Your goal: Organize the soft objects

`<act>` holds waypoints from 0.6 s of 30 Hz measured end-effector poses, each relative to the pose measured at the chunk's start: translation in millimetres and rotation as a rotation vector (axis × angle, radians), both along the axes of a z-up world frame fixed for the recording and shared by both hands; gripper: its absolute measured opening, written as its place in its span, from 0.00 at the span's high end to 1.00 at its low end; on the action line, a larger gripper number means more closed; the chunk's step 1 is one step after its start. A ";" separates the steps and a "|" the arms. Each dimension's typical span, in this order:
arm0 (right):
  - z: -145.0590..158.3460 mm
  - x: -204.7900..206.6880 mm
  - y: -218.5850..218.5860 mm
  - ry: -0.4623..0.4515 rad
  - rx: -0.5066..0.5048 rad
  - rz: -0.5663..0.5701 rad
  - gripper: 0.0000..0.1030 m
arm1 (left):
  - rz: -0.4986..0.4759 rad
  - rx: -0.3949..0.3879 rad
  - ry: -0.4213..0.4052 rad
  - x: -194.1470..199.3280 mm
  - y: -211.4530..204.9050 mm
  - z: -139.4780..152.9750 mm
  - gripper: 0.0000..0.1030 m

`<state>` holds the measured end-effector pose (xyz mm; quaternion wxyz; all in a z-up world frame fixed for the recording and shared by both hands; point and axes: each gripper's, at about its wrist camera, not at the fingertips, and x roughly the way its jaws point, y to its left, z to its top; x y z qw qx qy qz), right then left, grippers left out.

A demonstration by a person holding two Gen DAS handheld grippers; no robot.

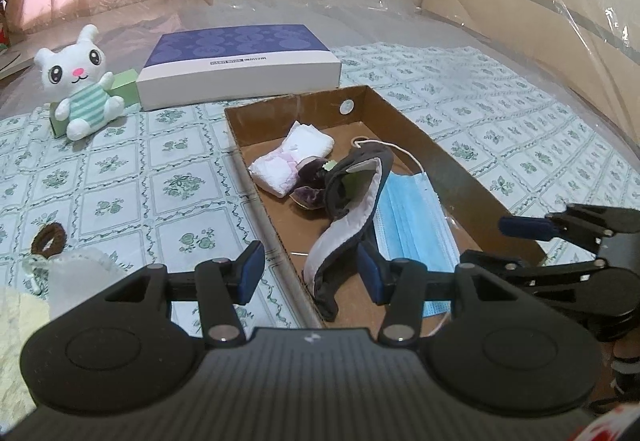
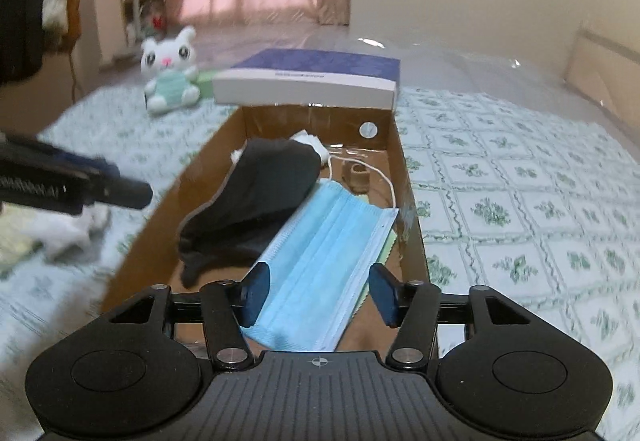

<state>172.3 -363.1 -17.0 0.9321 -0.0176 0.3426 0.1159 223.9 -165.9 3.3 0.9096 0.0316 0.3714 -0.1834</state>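
A brown cardboard tray (image 1: 432, 145) (image 2: 412, 225) lies on the patterned cloth. In it lie a blue face mask (image 1: 412, 225) (image 2: 320, 261), a dark grey and white cloth (image 1: 348, 217) (image 2: 256, 197), a white folded cloth (image 1: 292, 161) and a purple piece (image 1: 310, 185). My left gripper (image 1: 310, 271) is open and empty over the tray's near left wall. My right gripper (image 2: 320, 295) is open and empty just above the mask's near end; it also shows in the left wrist view (image 1: 560, 237). A brown hair tie (image 1: 48, 239) and pale cloths (image 1: 80, 277) lie left of the tray.
A white plush rabbit (image 1: 84, 81) (image 2: 170, 75) sits against a green block (image 1: 124, 85) at the far left. A purple and white flat box (image 1: 240, 61) (image 2: 312, 81) lies behind the tray. Plastic sheeting covers the bed's far part. Pink curtains hang at the back.
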 end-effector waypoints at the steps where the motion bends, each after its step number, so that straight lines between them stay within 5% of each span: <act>1: 3.9 -4.7 0.2 0.001 0.024 -0.007 0.45 | 0.001 -0.003 -0.002 -3.1 1.8 2.0 0.53; 18: 34.8 -66.3 33.4 0.006 0.259 -0.015 0.42 | 0.116 -0.016 -0.041 -77.3 82.5 32.5 0.43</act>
